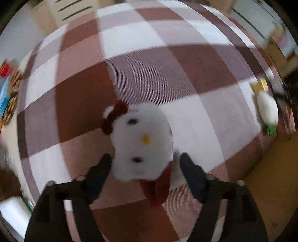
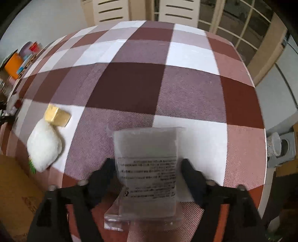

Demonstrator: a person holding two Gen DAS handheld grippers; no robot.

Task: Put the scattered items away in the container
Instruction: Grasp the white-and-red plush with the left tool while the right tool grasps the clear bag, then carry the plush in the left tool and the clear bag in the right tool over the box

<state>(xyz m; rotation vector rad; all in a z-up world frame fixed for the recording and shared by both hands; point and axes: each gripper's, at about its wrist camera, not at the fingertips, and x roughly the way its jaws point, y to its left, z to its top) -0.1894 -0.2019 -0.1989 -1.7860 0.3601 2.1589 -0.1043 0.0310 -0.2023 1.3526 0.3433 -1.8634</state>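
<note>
**Both grippers over items on the checked worktop**

Left wrist view: a white cat plush (image 1: 142, 141) with a red bow and red body lies on the checked cloth (image 1: 149, 70), face up, its head between the two fingers. The left gripper (image 1: 145, 160) is spread wide. The left finger (image 1: 98, 173) sits just beside the head; the right finger (image 1: 191, 175) sits beside the plush's white limb. Whether either finger touches the plush cannot be told; the frame is motion-blurred.

Right wrist view: a clear bag (image 2: 147, 167) with a printed label lies flat near the front edge of the worktop (image 2: 195, 61). The right gripper (image 2: 147, 165) is spread wide, one finger (image 2: 104, 173) at each side edge of the bag. Contact cannot be confirmed.

Other items: a white radish plush (image 2: 44, 149) with green leaves lies to the left of the bag, near the front edge. A yellow block (image 2: 57, 115) lies just behind it, touching or nearly touching. Both also show at the right edge of the left wrist view: radish plush (image 1: 267, 109), block (image 1: 259, 85).

Surroundings: a brown cardboard box (image 2: 14, 195) stands at the lower left of the right wrist view, below the worktop edge. Coloured objects (image 2: 16, 63) stand beyond the left edge. Slatted chair backs (image 2: 111, 11) stand behind the far edge.
</note>
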